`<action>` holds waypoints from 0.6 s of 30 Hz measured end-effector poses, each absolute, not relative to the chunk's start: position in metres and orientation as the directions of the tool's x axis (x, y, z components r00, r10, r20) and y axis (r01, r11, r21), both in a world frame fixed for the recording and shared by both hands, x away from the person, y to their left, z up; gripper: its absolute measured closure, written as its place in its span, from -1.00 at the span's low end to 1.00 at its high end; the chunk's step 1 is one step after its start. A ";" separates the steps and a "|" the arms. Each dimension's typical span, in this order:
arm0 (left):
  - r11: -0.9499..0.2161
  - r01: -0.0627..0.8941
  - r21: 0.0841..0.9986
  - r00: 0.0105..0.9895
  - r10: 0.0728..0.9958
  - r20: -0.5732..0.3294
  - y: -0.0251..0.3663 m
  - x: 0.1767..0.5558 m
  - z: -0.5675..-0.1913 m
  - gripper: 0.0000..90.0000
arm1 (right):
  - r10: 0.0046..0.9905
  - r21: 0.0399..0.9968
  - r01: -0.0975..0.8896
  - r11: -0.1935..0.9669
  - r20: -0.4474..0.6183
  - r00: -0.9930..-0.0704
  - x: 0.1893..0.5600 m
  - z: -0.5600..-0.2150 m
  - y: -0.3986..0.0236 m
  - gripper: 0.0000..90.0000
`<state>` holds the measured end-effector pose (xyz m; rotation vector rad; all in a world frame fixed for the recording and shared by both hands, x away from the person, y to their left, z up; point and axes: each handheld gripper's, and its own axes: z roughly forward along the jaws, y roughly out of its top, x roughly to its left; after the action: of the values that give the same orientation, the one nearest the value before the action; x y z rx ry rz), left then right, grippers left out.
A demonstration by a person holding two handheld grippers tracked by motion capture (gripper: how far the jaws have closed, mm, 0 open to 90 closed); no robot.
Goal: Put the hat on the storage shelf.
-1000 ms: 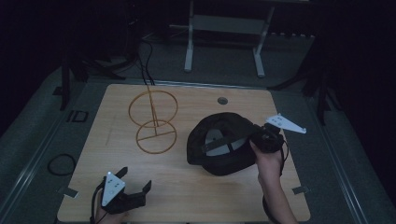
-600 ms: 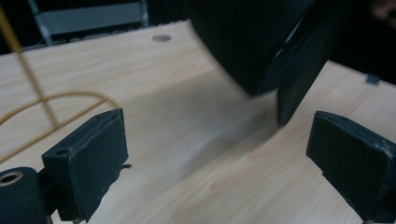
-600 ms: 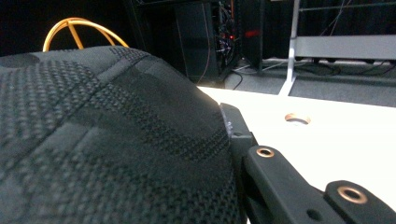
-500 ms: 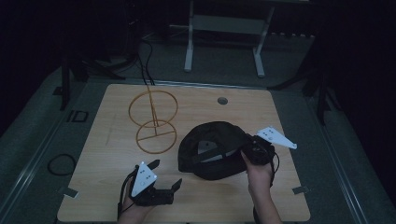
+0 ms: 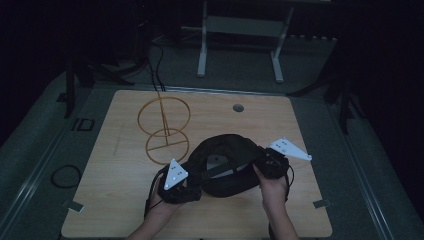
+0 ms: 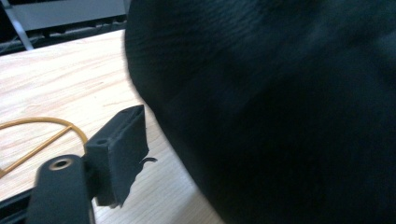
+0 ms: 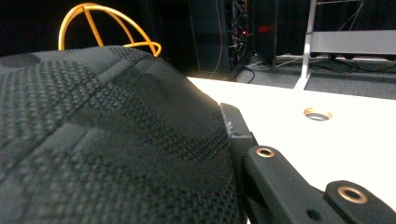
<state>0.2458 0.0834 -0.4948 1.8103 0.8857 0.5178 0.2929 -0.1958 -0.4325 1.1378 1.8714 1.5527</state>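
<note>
Black cap (image 5: 226, 167), unreadable inner label, between 2 grippers

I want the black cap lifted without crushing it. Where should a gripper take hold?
Probably at the rim of the black cap, coming in low from the side: the crown is a broad soft dome, while the edge near the table is thin enough to pinch.

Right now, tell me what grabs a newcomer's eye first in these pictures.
A black cap lies at the table's near middle, with the left gripper and right gripper at its two sides. Behind it to the left stands a yellow wire stand on the wooden table.
</note>
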 end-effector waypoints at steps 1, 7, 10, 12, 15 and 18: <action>-0.209 0.330 0.921 0.631 0.774 -0.051 0.084 0.246 -0.494 -0.34 | 0.817 0.953 0.300 0.027 0.152 -0.557 0.292 -0.433 -0.196 0.99; -0.201 0.303 0.932 0.615 0.788 -0.030 0.089 0.250 -0.488 0.34 | 0.814 0.954 0.297 0.039 0.142 -0.564 0.289 -0.434 -0.195 0.99; -0.212 0.302 0.929 0.603 0.798 -0.014 0.088 0.251 -0.484 0.75 | 0.811 0.955 0.293 0.053 0.130 -0.570 0.286 -0.435 -0.195 0.99; -0.212 0.296 0.931 0.602 0.798 -0.009 0.087 0.251 -0.481 0.97 | 0.813 0.955 0.291 0.062 0.121 -0.570 0.284 -0.437 -0.195 0.99; -0.219 0.285 0.933 0.609 0.793 0.000 0.084 0.249 -0.478 1.00 | 0.811 0.956 0.290 0.052 0.129 -0.571 0.282 -0.438 -0.198 0.99; -0.233 0.265 0.936 0.615 0.788 0.022 0.081 0.247 -0.476 1.00 | 0.808 0.957 0.286 0.047 0.132 -0.574 0.281 -0.439 -0.201 0.98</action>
<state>0.2475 0.0812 -0.4755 1.7881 0.8562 0.6211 0.2810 -0.2014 -0.4394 1.0968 1.8844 1.5481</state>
